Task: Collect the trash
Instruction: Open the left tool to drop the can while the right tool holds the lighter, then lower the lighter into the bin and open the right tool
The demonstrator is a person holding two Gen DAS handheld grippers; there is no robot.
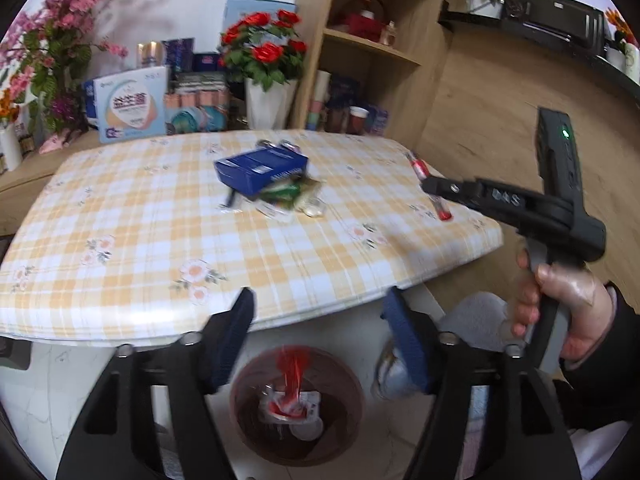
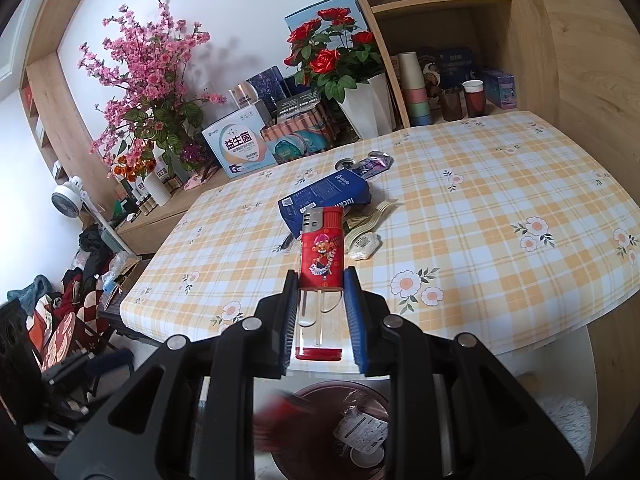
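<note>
Directly beneath my left claw [image 1: 318, 334] sits the brown waste bin [image 1: 352, 396] on the floor, just off the desk's near edge. Both blue pads [image 1: 404, 344] stand wide apart with nothing between them. A red blur [image 1: 294, 368] hangs over the bin mouth, above a white-and-red wrapper [image 1: 288, 406] already lying inside; I judge it to be a piece of trash falling, though the blur prevents identification. I hold this claw over the bin because the drop point is there. On the desk [image 1: 120, 240], near its centre, a blue carton [image 1: 262, 170] rests on a heap of crumpled wrappers [image 1: 296, 196]. Near the desk's right edge my right claw [image 1: 434, 188] is seen side-on, carrying something red.

From the right wrist, the right claw [image 2: 322, 316] is narrowed onto a red lighter [image 2: 322, 256], gripped by its clear lower body with the metal head pointing forward. It is lifted clear of the desk [image 2: 500, 200], at the near edge and partly over the bin [image 2: 316, 394] below. The grip along the long sides looks secure to me. The blue carton [image 2: 328, 196] and wrappers [image 2: 366, 228] remain at desk centre, with flattened foil pieces [image 2: 368, 162] towards the far edge. My judgement: opening the right claw over the bin comes next, with several items left to collect.
</note>
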